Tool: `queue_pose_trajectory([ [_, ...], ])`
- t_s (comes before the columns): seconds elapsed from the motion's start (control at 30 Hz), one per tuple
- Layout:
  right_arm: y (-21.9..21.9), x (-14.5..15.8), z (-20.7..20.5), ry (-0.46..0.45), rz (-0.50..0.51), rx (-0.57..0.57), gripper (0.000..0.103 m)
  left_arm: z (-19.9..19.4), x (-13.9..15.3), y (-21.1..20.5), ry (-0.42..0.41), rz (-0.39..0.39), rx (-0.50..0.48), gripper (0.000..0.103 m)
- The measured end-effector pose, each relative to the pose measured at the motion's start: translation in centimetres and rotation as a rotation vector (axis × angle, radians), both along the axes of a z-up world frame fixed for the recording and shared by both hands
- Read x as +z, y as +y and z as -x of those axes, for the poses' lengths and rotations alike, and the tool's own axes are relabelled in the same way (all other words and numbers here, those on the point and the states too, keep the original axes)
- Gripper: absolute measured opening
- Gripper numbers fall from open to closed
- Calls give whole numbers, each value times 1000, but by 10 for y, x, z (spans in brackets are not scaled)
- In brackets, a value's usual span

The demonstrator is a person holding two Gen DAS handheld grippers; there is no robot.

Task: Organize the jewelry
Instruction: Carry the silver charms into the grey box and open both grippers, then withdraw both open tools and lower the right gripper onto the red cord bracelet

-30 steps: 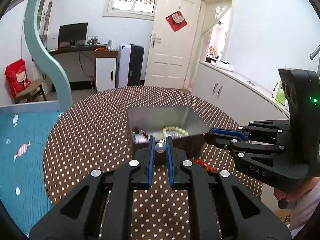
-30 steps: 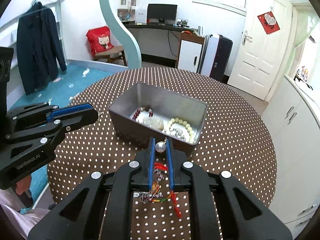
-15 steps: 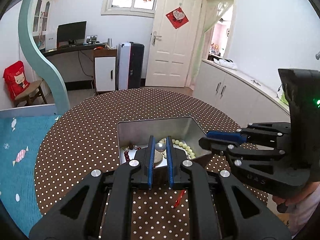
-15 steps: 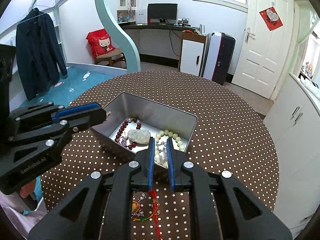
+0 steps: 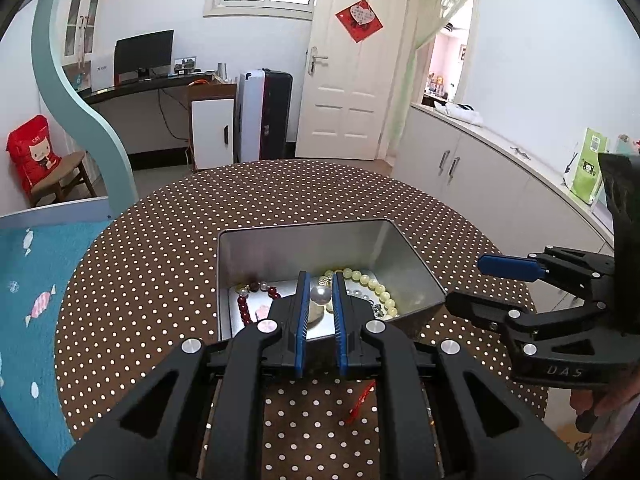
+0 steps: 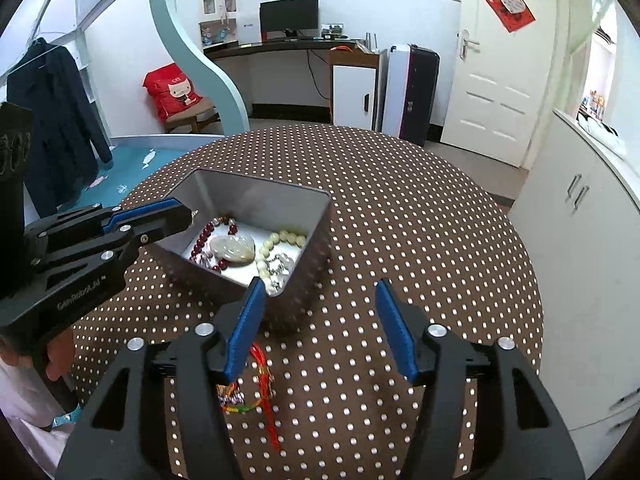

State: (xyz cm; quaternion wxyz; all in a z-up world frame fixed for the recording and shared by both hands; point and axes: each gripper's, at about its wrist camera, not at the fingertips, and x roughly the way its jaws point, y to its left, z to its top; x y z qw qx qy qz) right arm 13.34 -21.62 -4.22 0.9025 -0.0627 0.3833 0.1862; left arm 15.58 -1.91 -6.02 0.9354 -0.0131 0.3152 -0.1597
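A grey metal tin [image 5: 416, 264] [image 6: 256, 192] stands on the dotted table and holds a red bead bracelet [image 6: 204, 236], a pale jade pendant [image 6: 234, 249] and a cream bead bracelet [image 5: 372, 284] [image 6: 280, 237]. My left gripper [image 5: 319, 295] is shut on a pearl [image 5: 320, 294] above the tin's near side; it shows at the left of the right wrist view [image 6: 176, 216]. My right gripper [image 6: 320, 288] is open and empty just right of the tin; it shows in the left wrist view [image 5: 472, 284]. A red and multicolour cord bracelet [image 6: 256, 384] [image 5: 360, 400] lies on the table in front of the tin.
The round table [image 6: 420, 240] has a brown cloth with white dots. White cabinets [image 6: 580, 216] stand close on the right. A blue rug [image 5: 28, 280] lies on the floor to the left.
My right gripper has opened and let go of what it held, staying by the tin's right side. My left gripper has come forward over the tin, still shut on the pearl.
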Motion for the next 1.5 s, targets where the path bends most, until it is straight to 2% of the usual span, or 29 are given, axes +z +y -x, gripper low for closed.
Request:
queue_pose_trajectory([
  [0.03,-1,0,1,0,1,-4,58,1,0,0,-1,0,-1,15],
  [0.1,-4,0,1,2,-2,-17,59,2,2,0,-12,-8,1,31],
  [0.13,-4,0,2,5,-6,-19,60,6,2,0,-20,-12,4,42],
  [0.6,-6,2,11,-1,-13,-15,63,25,3,3,-28,-10,11,45],
  [0.67,-5,-1,14,5,-12,-15,66,30,3,3,-28,-8,6,53],
  [0.73,-6,-6,16,17,-13,-20,67,36,3,1,-26,-8,-6,54],
  [0.87,-9,-17,20,57,-45,-49,67,46,1,0,-1,12,-22,72],
  [0.93,-12,-22,21,70,-53,-89,67,51,0,1,5,22,-23,73],
  [1.0,-17,-29,24,103,-113,-113,67,56,-2,2,6,15,-15,78],
  [1.07,-19,-35,28,133,-156,-110,80,61,-4,4,6,2,-8,81],
  [1.13,-17,-39,35,137,-146,-121,86,66,-9,7,19,-1,-6,85],
  [1.2,-11,-43,41,151,-149,-119,88,69,-15,10,38,0,7,85],
  [1.5,20,-44,77,42,-175,-66,89,84,-38,35,94,20,55,88],
])
